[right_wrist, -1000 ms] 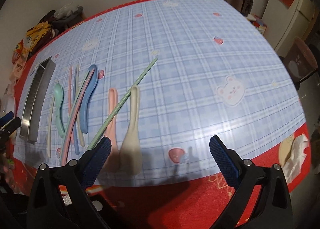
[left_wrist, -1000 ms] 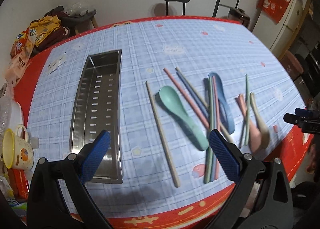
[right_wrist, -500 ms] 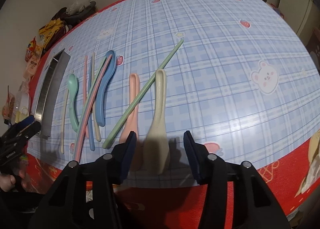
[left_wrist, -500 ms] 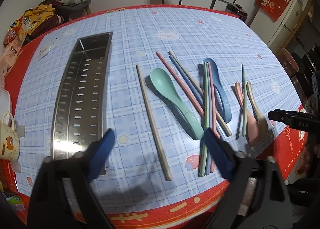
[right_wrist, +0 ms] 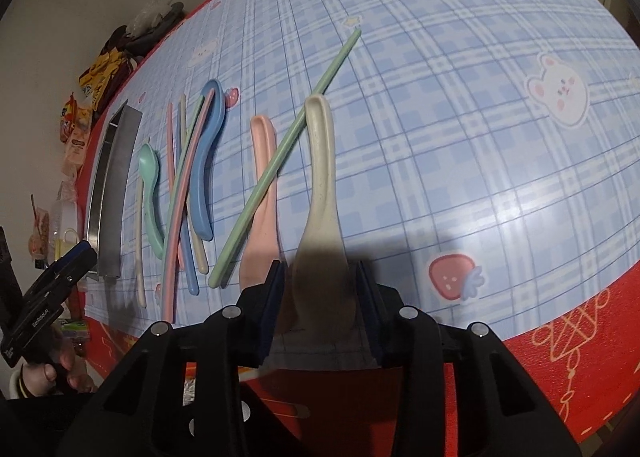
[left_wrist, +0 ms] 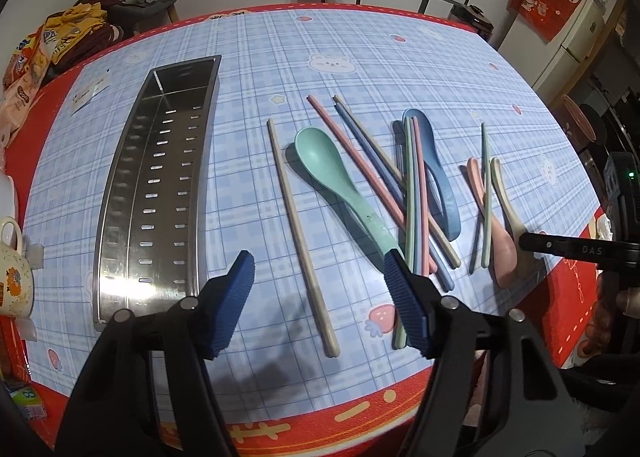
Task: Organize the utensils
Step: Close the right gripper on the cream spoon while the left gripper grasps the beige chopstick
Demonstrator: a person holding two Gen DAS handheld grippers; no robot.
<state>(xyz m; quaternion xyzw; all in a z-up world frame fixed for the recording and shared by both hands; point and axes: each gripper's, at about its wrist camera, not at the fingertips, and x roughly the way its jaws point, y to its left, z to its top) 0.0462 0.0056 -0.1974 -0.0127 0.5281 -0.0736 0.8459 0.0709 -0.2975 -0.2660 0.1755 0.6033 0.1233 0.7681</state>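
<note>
1. Your right claw (right_wrist: 320, 289) has come down low over the table and its jaws are closing. A second ago they stood wide. Now they are narrow, with the bowl of the cream spoon (right_wrist: 320, 185) between them. The pads sit just beside the bowl on each side. It lies in shadow there, so you cannot be sure they press on it yet.

2. Your left claw (left_wrist: 320, 297) is closing too, but it is only about half shut. The cream chopstick (left_wrist: 298, 229) runs up the gap between its jaws, and nothing is pinched. Its right pad is right by the end of the green spoon (left_wrist: 340, 173).

3. The cream spoon lies flat near the red front edge of the table (right_wrist: 480, 97). Its handle points away from you. The pink spoon (right_wrist: 262, 193) lies just beside it, and a green chopstick (right_wrist: 288, 145) lies across the pink spoon.

4. Farther over is the pile: the blue spoon (left_wrist: 436, 173) with pink, green and blue chopsticks crossing it.

5. The metal tray (left_wrist: 156, 185) sits well apart on the far side. It has nothing in it.

6. What this means: sorting has not really started. You look ready to lift the first spoon. It must go a long way across to the tray.
</note>
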